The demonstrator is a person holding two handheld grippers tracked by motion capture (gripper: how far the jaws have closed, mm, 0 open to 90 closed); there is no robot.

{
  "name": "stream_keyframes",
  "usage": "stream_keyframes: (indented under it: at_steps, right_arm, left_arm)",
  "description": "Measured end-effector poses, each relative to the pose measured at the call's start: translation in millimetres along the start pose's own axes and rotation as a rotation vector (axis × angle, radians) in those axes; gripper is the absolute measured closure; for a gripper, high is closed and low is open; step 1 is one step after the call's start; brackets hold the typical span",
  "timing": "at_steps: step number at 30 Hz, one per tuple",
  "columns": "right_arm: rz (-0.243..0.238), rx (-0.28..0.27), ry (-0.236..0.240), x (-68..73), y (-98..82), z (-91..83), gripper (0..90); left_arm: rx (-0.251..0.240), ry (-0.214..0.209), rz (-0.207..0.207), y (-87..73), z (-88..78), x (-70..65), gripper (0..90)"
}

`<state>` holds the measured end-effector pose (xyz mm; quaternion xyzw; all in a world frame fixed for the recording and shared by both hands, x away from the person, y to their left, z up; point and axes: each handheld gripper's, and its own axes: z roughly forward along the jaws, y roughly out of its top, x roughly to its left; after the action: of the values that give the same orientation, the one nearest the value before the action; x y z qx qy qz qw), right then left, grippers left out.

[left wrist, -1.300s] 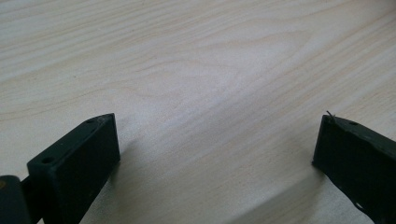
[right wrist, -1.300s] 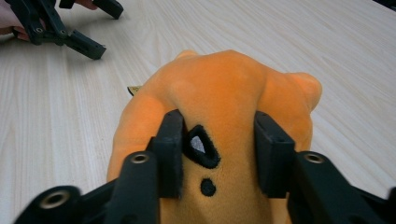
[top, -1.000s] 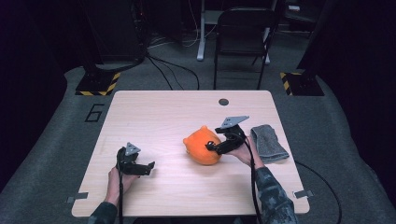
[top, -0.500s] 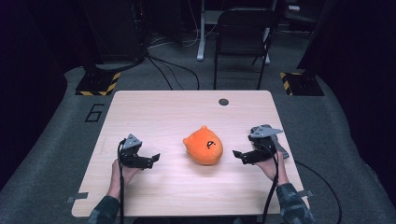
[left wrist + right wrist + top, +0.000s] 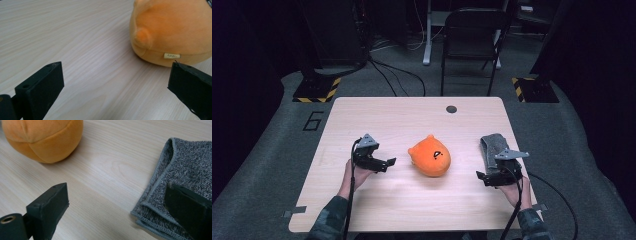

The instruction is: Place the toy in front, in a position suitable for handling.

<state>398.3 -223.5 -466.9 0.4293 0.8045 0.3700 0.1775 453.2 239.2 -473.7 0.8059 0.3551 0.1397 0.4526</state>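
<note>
At the near edge of the desk (image 5: 412, 210), two forearms are seen coming in, each hand carrying a claw. The left claw (image 5: 384, 164) is held just off the plush (image 5: 430, 156), its jaws spread wide apart with nothing between them; in the left gripper view the plush (image 5: 172, 30) is seen past the right-hand jaw, untouched. The right claw (image 5: 484, 177) is likewise spread and empty, held low at the near end of the cloth (image 5: 494, 147); in the right gripper view one jaw is seen over the folded cloth (image 5: 182, 177) and the other over bare wood, with the plush (image 5: 42, 137) well apart at the upper left. The plush is found at the middle of the desk, between the two claws, resting free on the wood. Beyond it a small dark round cap (image 5: 451, 109) is set into the far part of the desk, and a chair (image 5: 472, 40) stands on the floor behind. Trouble is judged most likely at the cloth: if the jaws are closed from this low, slanted pose, only the top fold may be caught, so that the cloth is dragged open rather than lifted whole. The plush, being round and soft, could be nudged or rolled aside if it is brushed by the left claw before the jaws are set around it.
</note>
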Motion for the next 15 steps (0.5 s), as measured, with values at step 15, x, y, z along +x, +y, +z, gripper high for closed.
stream_keyframes:
  at_steps: [15]
  right_arm:
    - [0.018,0.017,-0.024,-6.1,-3.3,-0.7,6.2]
  left_arm:
    - [-0.018,-0.128,0.062,45.1,46.4,-36.5,0.5]
